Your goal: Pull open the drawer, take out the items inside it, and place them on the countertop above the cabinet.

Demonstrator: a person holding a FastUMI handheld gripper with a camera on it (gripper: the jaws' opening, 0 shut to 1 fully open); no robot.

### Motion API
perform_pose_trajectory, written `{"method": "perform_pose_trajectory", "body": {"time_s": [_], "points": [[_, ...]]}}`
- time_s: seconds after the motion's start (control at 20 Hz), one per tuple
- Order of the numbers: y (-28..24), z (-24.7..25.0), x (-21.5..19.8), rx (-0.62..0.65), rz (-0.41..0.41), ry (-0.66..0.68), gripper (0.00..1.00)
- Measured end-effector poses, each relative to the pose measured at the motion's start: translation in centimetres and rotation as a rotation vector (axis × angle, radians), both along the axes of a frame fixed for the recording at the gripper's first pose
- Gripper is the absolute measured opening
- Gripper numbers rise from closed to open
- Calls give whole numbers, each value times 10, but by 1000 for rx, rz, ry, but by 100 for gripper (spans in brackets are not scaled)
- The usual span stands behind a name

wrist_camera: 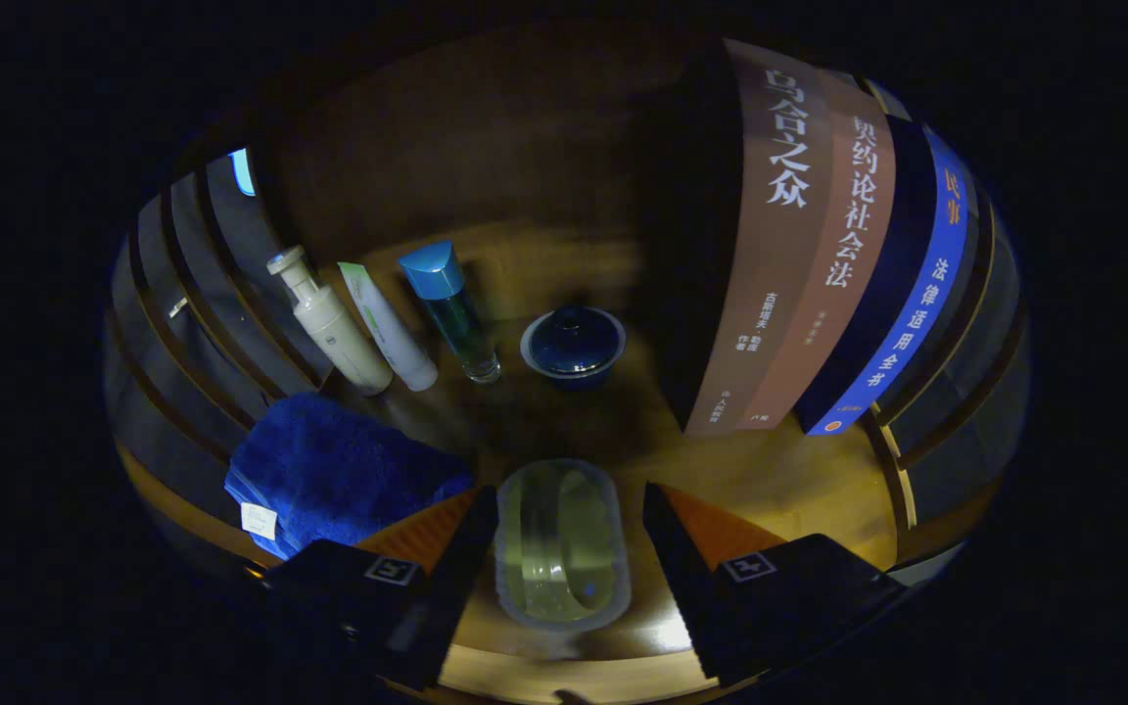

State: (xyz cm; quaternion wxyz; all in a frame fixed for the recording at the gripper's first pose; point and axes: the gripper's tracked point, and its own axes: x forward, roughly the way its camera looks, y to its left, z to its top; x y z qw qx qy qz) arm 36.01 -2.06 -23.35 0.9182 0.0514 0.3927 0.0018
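We've got the gripper (569, 524) over the dim wooden surface (799, 480), jaws spread, a clear oval container (561, 543) between them; contact is hard to judge. Beyond stand a lidded blue bowl (573, 343), three bottles (388, 318) and upright books (819, 245). A folded blue towel (334, 470) lies left, partly hidden.

clear oblong container (562, 544) — translucent, rounded ends, lying flat on the wooden counter (779, 480) | sits between the two fingers of my tongs (564, 529), which stand spread to either side of it | whether my fingers press on its walls I cannot tell | dim light, contents unclear
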Motion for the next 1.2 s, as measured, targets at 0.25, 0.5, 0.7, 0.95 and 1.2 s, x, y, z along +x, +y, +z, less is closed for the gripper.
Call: {"method": "perform_pose_trajectory", "body": {"time_s": [0.25, 0.5, 0.7, 0.95, 1.2], "points": [[2, 21, -23, 19, -5, -97, 99], [15, 59, -77, -15, 35, -280, 100], [20, 112, -150, -24, 41, -514, 100], [28, 127, -268, -43, 56, -716, 99], [24, 59, -348, -40, 37, -709, 99]]}}
